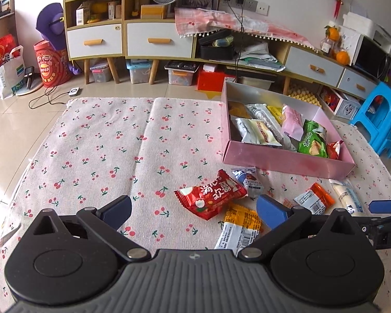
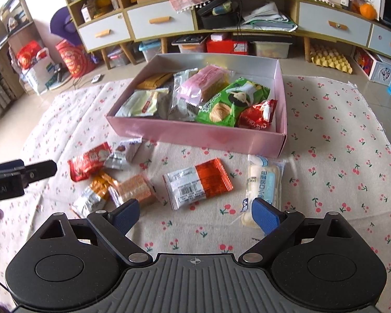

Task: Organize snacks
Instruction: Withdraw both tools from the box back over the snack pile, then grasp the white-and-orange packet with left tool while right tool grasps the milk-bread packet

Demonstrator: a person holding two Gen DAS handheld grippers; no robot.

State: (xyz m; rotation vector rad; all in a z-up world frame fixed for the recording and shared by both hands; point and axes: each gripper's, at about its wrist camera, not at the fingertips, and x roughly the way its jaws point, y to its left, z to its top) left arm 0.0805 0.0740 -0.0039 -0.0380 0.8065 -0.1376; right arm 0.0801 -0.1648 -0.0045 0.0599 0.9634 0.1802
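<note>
Several snack packets lie loose on the cherry-print cloth in front of a pink box [image 1: 286,160] [image 2: 195,133] that holds more snacks. My left gripper [image 1: 193,203] is open above a red packet [image 1: 211,194], with an orange-and-white packet [image 1: 239,227] just beneath its right finger. My right gripper [image 2: 194,206] is open just short of an orange-and-white barcode packet [image 2: 198,182]. Its right finger overlaps a long white bread packet [image 2: 263,182]. Neither gripper touches a packet.
A small blue-and-white chocolate packet [image 1: 246,178] lies by the box's near wall. The left gripper's finger [image 2: 39,169] reaches in from the left edge of the right wrist view. Low cabinets [image 1: 156,41] and a blue stool [image 1: 380,117] stand beyond the cloth.
</note>
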